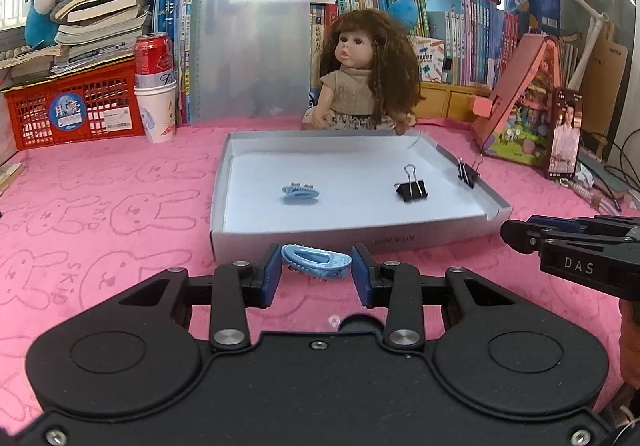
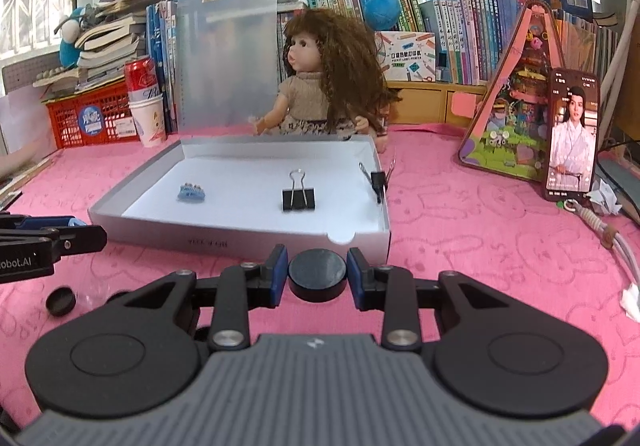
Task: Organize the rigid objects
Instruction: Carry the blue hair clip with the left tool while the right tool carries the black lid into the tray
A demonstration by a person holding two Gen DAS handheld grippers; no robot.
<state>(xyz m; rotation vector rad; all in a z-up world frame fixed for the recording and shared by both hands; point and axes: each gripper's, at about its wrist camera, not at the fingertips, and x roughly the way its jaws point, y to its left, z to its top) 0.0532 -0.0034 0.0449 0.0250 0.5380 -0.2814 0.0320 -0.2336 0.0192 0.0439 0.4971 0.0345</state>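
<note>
A big pink cloth with bunny drawings [image 1: 120, 206] covers the table. In the middle of both pictures sits a flat grey box [image 1: 352, 236] with a white floor and low walls. Behind it, at the top middle, a doll with long brown hair [image 1: 368, 74] sits up.

Inside the box, on the right part of the floor, a black paper clip [image 1: 411, 188] stands with its wire handles up. A second black clip [image 1: 467, 172] is clamped on the right wall of the box. On the left part of the floor lies a small blue hair clip [image 1: 299, 193].

In the lower middle of the left picture, the left claw [image 1: 316, 266] is partly closed and pinches a second blue hair clip [image 1: 316, 260] with little teeth between its blue pads, right in front of the box's near wall.

In the lower middle of the right picture, the right claw [image 2: 317, 274] is partly closed too and pinches a round black cap [image 2: 317, 274] by its sides, just in front of the box's near right corner. A smaller black cap [image 2: 61, 301] lies on the cloth at the lower left.
</note>
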